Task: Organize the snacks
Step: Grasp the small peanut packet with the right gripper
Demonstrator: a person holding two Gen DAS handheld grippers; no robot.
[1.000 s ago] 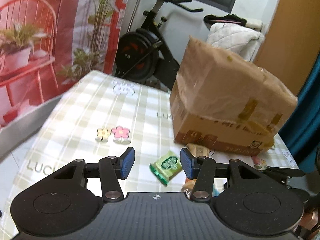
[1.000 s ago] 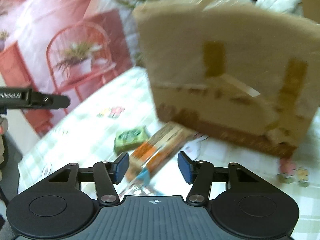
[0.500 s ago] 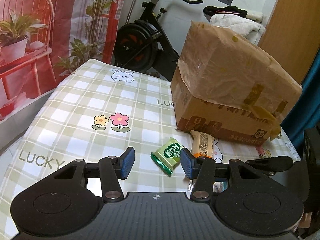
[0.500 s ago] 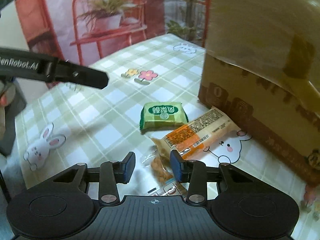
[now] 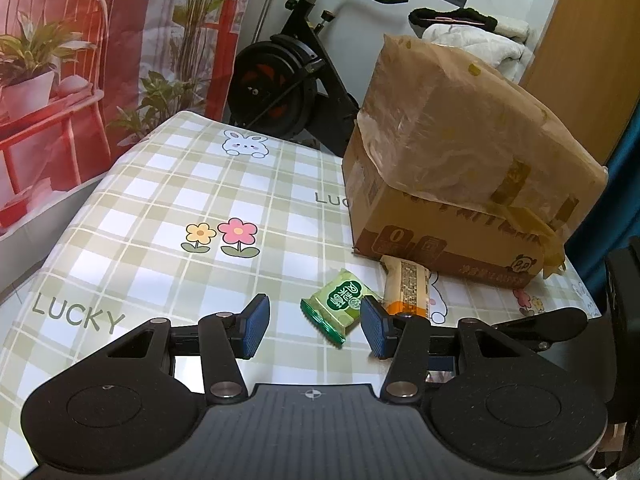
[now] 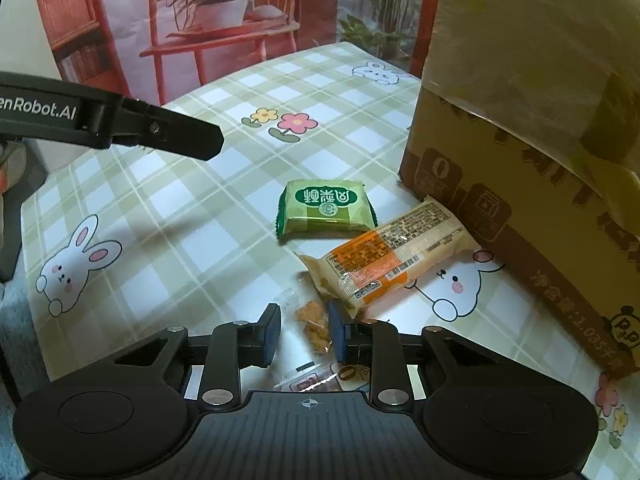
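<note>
The left gripper (image 5: 312,328) hovers wide open over the checked tabletop (image 5: 160,208), the green snack packet (image 5: 340,304) lying just ahead between its fingers. Right of the packet, the orange-and-cream wrapped bar (image 6: 396,256) lies with its far end touching the cardboard box (image 6: 520,184). The right gripper (image 6: 306,334) is partly open around a clear snack bag (image 6: 314,324); actual contact cannot be told.

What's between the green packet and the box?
Only the orange-and-cream packet, its far end against the box; the green packet lies just beyond. Right wrist view.
</note>
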